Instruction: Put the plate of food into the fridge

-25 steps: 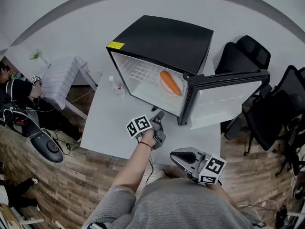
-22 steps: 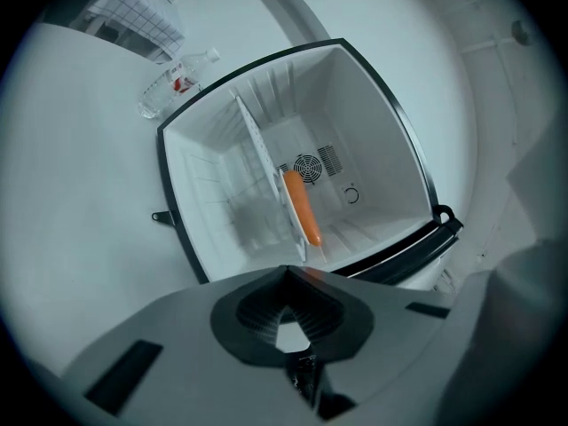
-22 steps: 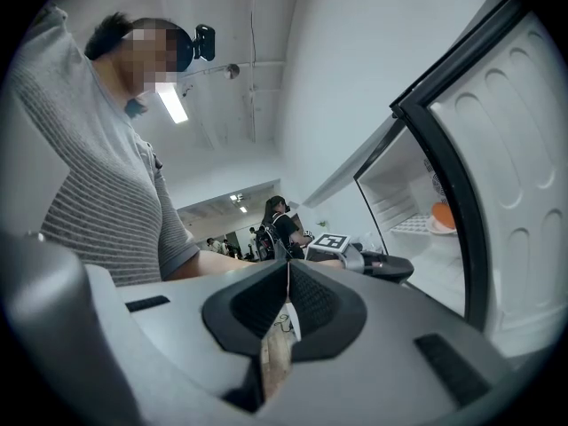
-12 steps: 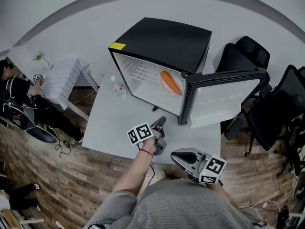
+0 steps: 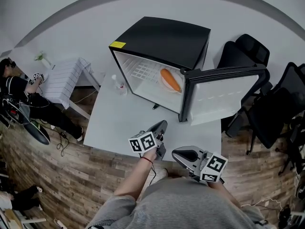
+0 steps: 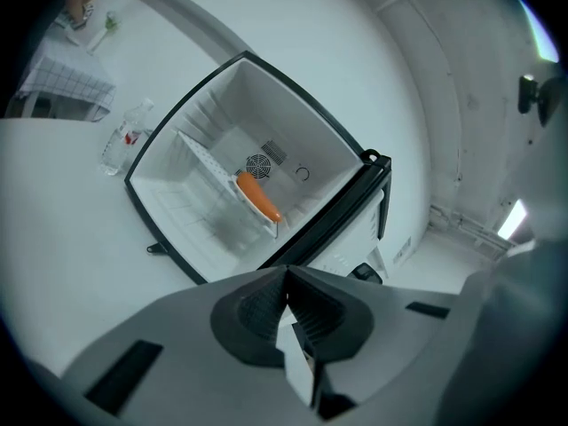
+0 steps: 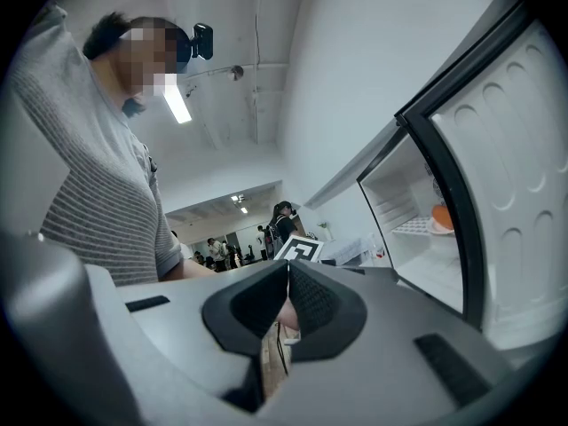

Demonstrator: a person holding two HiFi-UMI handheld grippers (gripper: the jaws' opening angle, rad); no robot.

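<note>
Overhead, in the head view, the fridge [image 5: 162,37] stood at the far side of the bench [image 5: 119,123], its door [image 5: 228,92] swung open to the right. The plate of food [image 5: 164,86], carrying a carrot [image 5: 170,79], sat on the shelf inside. The left gripper [image 5: 161,125] and right gripper [image 5: 182,154] hung by the bench's near edge, well apart from the fridge. The left gripper view showed its jaws pressed together, empty, facing the open fridge, with a bottle [image 6: 120,140] to the left. The right gripper view showed those jaws closed too, holding nothing.
</note>
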